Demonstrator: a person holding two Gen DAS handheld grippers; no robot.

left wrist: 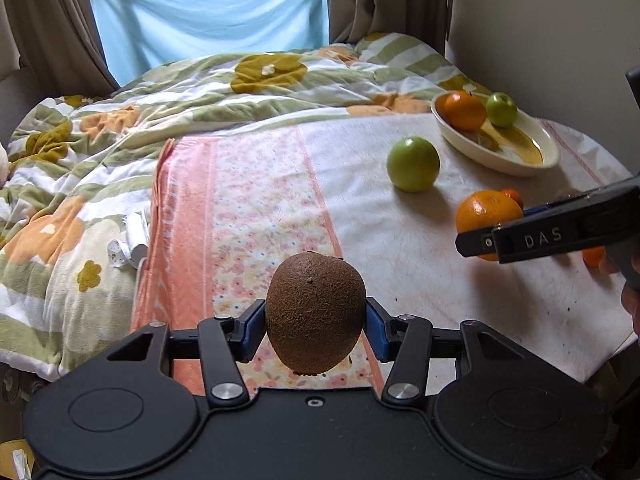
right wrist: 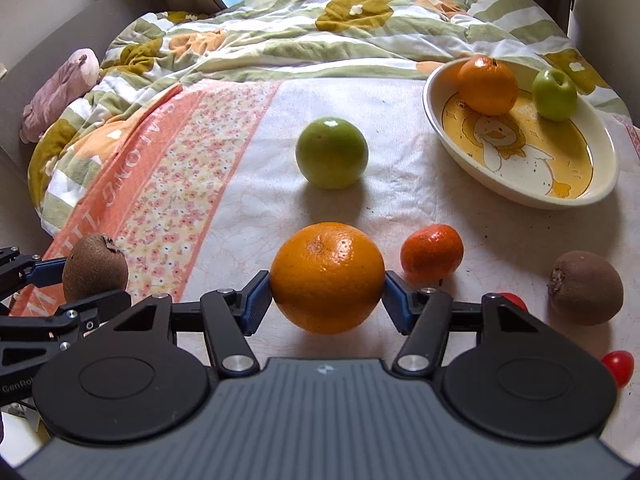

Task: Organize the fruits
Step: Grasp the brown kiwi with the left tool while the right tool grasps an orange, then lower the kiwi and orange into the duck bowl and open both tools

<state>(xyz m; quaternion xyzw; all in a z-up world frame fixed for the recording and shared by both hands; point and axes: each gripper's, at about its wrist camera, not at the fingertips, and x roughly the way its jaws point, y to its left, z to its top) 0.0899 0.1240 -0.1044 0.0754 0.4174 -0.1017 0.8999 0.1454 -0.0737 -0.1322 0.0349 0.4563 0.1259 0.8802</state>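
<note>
My left gripper [left wrist: 316, 322] is shut on a brown kiwi [left wrist: 315, 312] and holds it above the towel; it shows in the right wrist view [right wrist: 95, 266] at the left. My right gripper [right wrist: 326, 300] is shut on a large orange [right wrist: 327, 277], seen from the left wrist [left wrist: 488, 214] at the right. A green apple [right wrist: 332, 153] lies on the towel beyond it. A cream duck-print dish [right wrist: 520, 194] at the far right holds an orange [right wrist: 488, 86] and a small green apple [right wrist: 554, 95]. A mandarin [right wrist: 432, 254] and a second kiwi [right wrist: 586, 288] lie to the right.
Two small red tomatoes [right wrist: 618, 366] lie at the near right. The fruit sits on a white and pink floral towel [right wrist: 180, 168] on a bed. A rumpled flowered quilt [right wrist: 300, 32] lies behind. A pink soft toy [right wrist: 60, 92] sits at the left.
</note>
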